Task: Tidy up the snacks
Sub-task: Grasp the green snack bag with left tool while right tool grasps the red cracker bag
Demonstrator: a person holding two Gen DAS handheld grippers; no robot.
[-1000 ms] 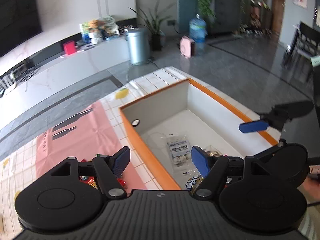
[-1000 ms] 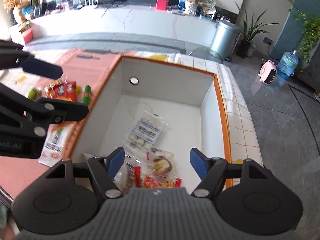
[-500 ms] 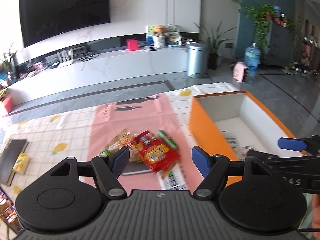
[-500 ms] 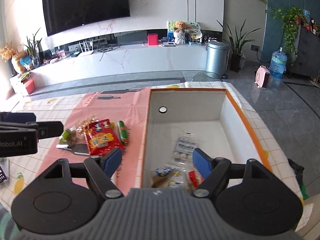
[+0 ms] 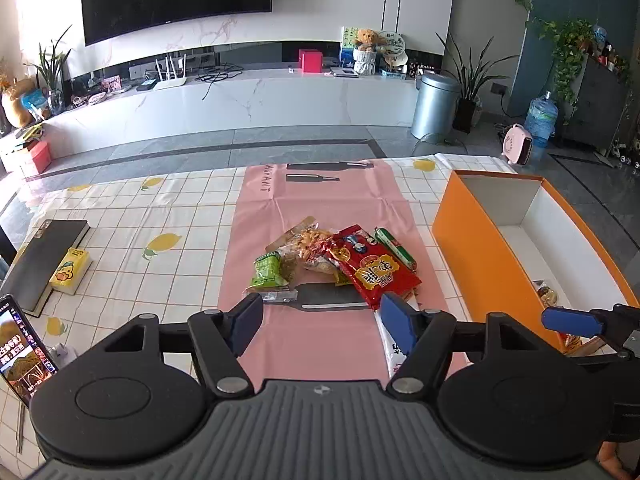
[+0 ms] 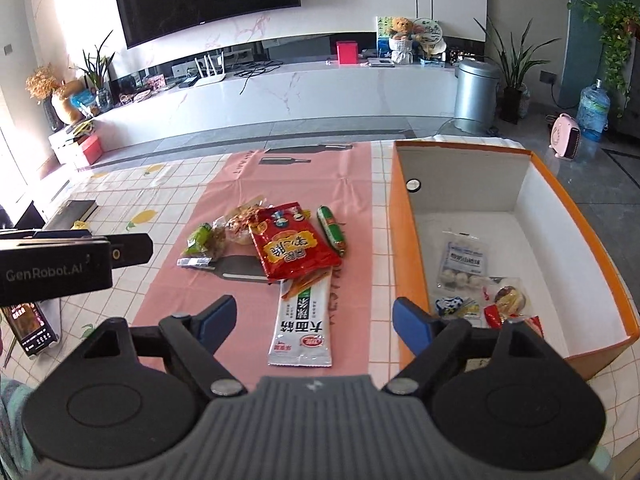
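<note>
Orange-walled box (image 6: 404, 240) is used as the landmark: a snack pile topped by the red packet (image 6: 292, 246) lies just left of it. Left gripper (image 5: 320, 320) is closing with nothing between its jaws; right gripper (image 6: 310, 320) is opening, also empty. One loose packet edge should be pinched singly.

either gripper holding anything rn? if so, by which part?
Nothing held. Left gripper closing, right gripper opening, nothing between either's jaws; snack pile lies untouched on the pink mat.

"GenRobot.AI" stands on the left gripper (image 6: 132, 248).
</note>
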